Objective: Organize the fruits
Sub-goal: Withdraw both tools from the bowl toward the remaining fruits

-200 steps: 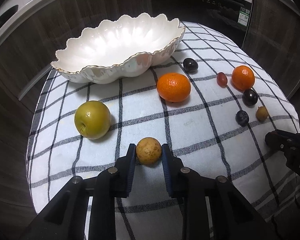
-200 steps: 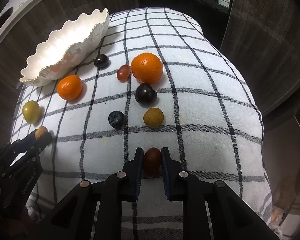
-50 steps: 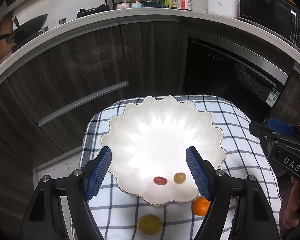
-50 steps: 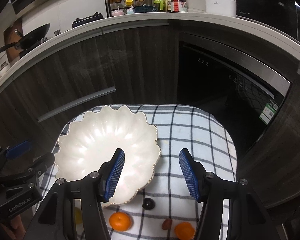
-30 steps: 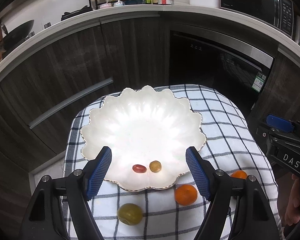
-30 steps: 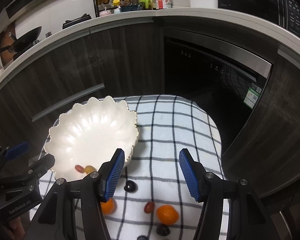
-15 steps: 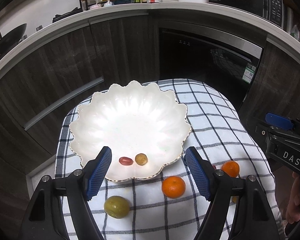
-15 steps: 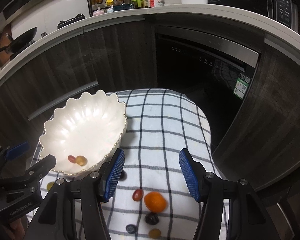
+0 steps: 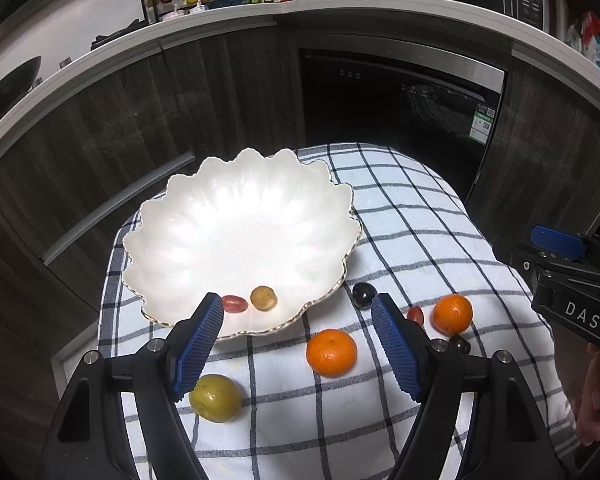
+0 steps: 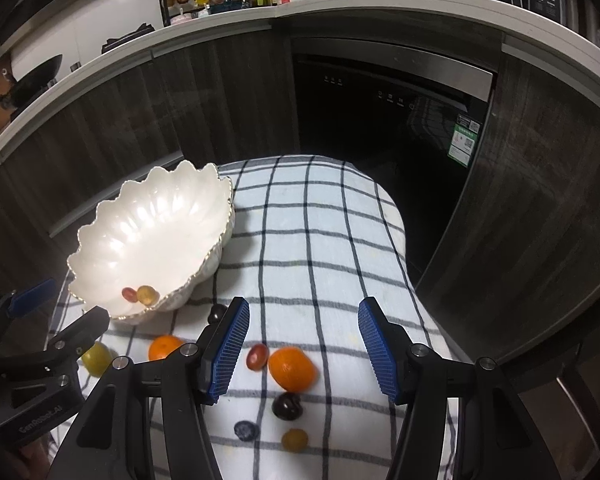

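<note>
At the bottom of the left wrist view, the left gripper [image 9: 298, 348] stands wide open with nothing between its blue pads [image 9: 198, 346]. Through the gap lies the near rim of the white scalloped bowl [image 9: 204, 216], which sits at mid-frame on the checked cloth [image 9: 412, 216]. Inside the bowl, near its lower rim, a small red fruit [image 9: 234, 303] and a yellow-brown fruit [image 9: 263, 298] lie close together. Just below the left pad sits a green fruit [image 9: 216, 398]; to the right of centre lies a tangerine [image 9: 331, 353]. Above the right pad is a dark grape [image 9: 364, 294], and further right a second tangerine [image 9: 453, 314].

At the bottom of the right wrist view, the right gripper [image 10: 303, 346] is also open and empty, its jaws somewhat narrower. Between its pads lie a red grape [image 10: 257, 356] touching a tangerine, and lower in the frame a dark plum [image 10: 287, 405], a blueberry [image 10: 246, 430] and a small yellow fruit [image 10: 295, 440]. The bowl sits at left of mid-frame, and the other gripper's body fills the lower left corner.
</note>
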`<state>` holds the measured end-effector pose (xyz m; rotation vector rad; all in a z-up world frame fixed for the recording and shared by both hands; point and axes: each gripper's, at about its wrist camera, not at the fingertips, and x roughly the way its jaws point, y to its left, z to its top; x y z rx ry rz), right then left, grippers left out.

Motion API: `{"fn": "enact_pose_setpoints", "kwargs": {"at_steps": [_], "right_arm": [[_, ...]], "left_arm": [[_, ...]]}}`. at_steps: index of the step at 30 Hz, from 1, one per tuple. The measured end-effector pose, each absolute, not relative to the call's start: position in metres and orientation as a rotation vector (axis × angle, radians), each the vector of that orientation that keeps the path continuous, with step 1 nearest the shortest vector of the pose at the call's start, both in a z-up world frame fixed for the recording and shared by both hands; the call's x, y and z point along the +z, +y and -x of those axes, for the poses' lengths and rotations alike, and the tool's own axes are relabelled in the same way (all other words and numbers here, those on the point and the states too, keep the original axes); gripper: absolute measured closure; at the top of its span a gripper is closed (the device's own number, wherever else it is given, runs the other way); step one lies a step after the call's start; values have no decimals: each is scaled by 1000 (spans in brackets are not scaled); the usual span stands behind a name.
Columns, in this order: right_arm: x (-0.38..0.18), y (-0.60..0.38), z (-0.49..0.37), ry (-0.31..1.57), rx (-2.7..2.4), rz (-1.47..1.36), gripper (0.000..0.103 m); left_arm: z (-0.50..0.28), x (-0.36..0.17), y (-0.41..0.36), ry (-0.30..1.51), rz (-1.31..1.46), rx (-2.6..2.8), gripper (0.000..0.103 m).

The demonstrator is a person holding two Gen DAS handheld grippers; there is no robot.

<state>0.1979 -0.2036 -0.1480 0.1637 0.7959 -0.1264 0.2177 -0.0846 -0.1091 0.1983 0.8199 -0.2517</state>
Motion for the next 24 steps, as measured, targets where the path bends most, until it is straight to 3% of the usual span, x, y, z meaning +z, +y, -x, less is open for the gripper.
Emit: {"fn": "enact_pose_setpoints", "kwargs": {"at_steps": [24], "right_arm": [[-196, -202, -163, 855, -178, -211, 45]], "left_arm": [[-192, -154, -87, 820, -221, -317, 27]]}}
